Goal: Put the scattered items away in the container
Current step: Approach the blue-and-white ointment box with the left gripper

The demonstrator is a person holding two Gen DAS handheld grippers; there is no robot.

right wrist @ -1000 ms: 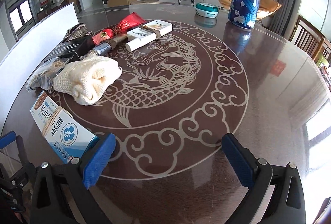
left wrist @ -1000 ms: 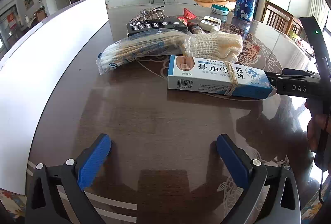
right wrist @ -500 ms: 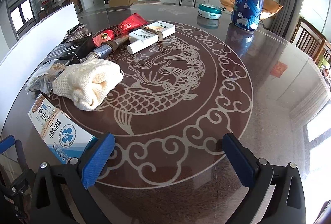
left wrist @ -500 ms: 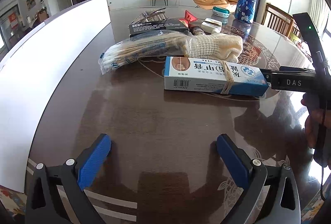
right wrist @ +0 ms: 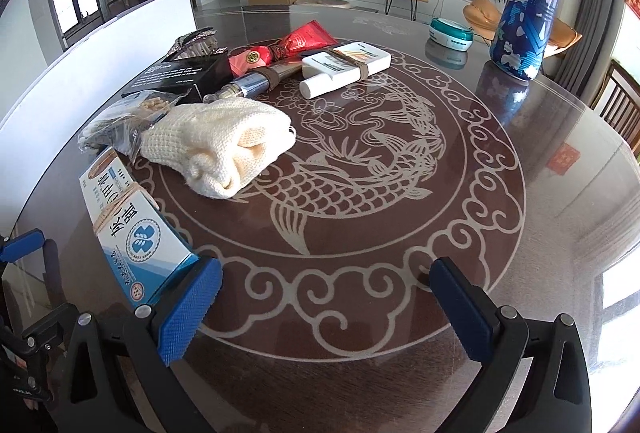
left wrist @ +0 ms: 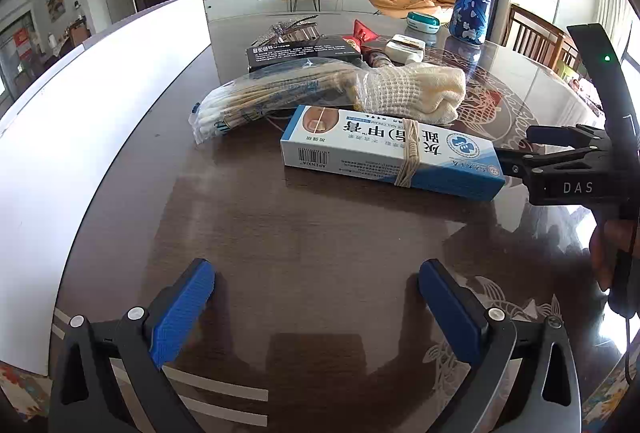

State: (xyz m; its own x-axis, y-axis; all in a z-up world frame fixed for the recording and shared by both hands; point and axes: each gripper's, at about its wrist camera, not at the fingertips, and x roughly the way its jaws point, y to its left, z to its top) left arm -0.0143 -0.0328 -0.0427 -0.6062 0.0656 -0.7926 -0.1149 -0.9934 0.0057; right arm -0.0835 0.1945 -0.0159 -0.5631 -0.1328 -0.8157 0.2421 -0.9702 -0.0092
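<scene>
On the dark round glass-topped table (left wrist: 304,233), my left tool (left wrist: 316,301) hovers spread wide over bare wood with nothing between its blue pads. My right tool (right wrist: 324,297) is likewise spread, its left pad touching the end of the long blue-and-white cardboard box bound with twine (left wrist: 390,153), though I can't tell if it presses. Behind the box lie a cream knitted cloth (left wrist: 416,93) and a clear bag of cotton swabs (left wrist: 260,101); the white container (left wrist: 80,137) at left is cut off, its inside hidden.

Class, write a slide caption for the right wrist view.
Open right claw beside the blue-and-white box on the fish-patterned table.
</scene>
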